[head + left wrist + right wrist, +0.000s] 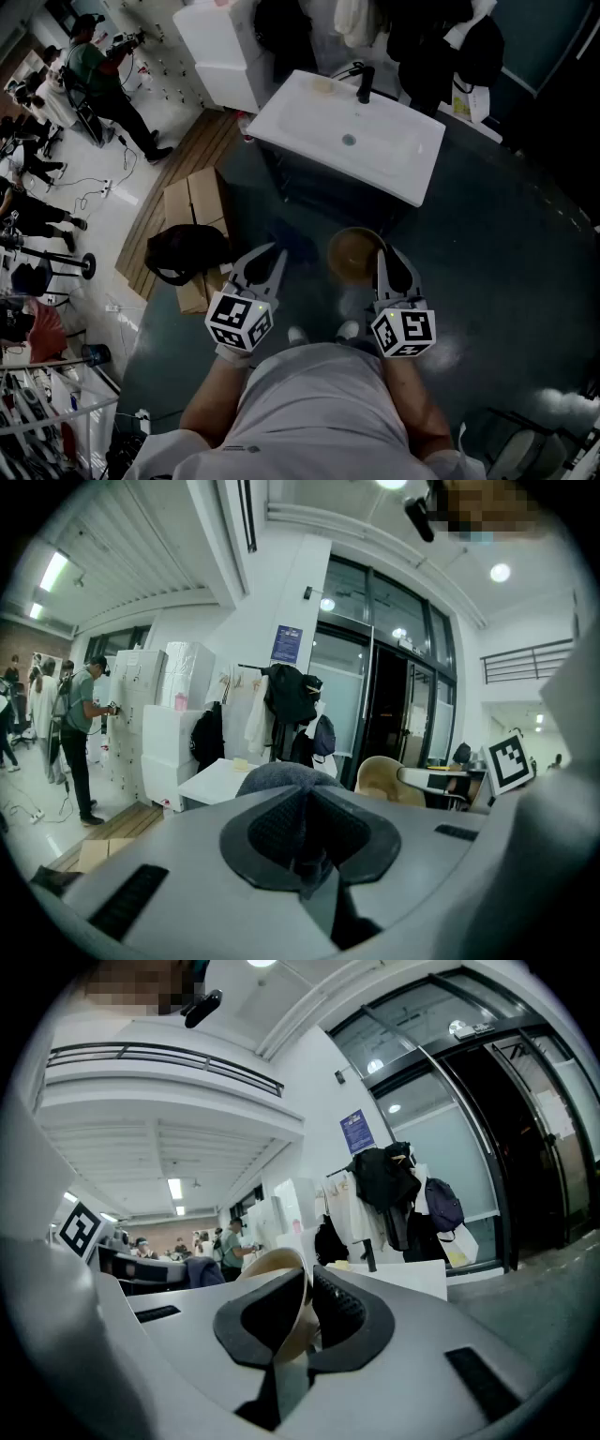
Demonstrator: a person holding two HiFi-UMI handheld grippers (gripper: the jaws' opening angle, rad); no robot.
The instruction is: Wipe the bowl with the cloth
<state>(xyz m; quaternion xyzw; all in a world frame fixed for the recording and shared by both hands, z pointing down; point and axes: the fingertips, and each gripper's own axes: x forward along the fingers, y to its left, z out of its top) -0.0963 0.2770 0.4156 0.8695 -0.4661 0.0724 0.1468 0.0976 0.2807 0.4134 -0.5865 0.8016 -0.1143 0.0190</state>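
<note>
My right claw (309,1326) pinches the bowl (353,254) by its rim and holds it in the air. My left claw (305,846) is pressed shut on the dark cloth (279,778), just left of the bowl. I'd grip the rim firmly, push the cloth wad into the hollow and rub gently, so the bowl can't twist loose.

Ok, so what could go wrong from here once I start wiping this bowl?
1. The right claw pinches the bowl only by its rim, in mid-air above the floor. Wiping pressure could lever it loose, and it would likely drop.
2. The left claw holds the bunched cloth in a single pinch, so hard rubbing might tug it free.
</note>
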